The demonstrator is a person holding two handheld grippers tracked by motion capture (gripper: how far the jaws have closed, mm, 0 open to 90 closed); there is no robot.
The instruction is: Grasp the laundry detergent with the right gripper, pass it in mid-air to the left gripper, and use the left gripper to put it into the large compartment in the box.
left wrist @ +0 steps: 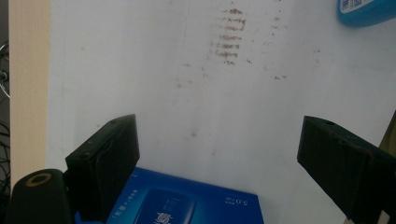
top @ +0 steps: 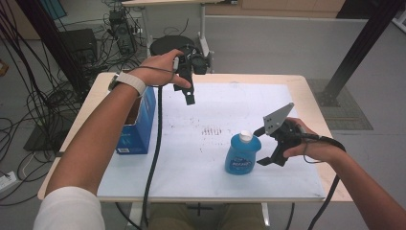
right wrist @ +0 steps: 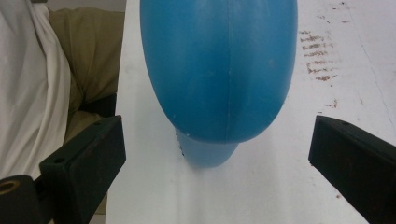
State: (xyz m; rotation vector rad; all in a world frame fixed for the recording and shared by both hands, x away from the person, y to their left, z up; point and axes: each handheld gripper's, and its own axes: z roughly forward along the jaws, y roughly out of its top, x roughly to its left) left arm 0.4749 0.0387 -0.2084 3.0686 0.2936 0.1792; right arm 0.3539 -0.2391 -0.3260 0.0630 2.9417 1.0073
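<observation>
Standing upright — blue bottle (top: 242, 154) — cap skyward

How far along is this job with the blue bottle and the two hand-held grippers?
Early stage. Nothing looks done yet: the blue plastic bottle with a white cap stands upright on the white table sheet, ungripped. In hand: the right gripper is beside it, jaws open. Left: closing on it and lifting. The left gripper hovers open near the blue cardboard box.

The right hand-held gripper (right wrist: 217, 163) stands with its black jaws wide apart, a blue bottle (right wrist: 219, 70) ahead between them, untouched. The bottle stands on the white desk (right wrist: 261, 186), which bears brown smudges (right wrist: 320, 58)
</observation>
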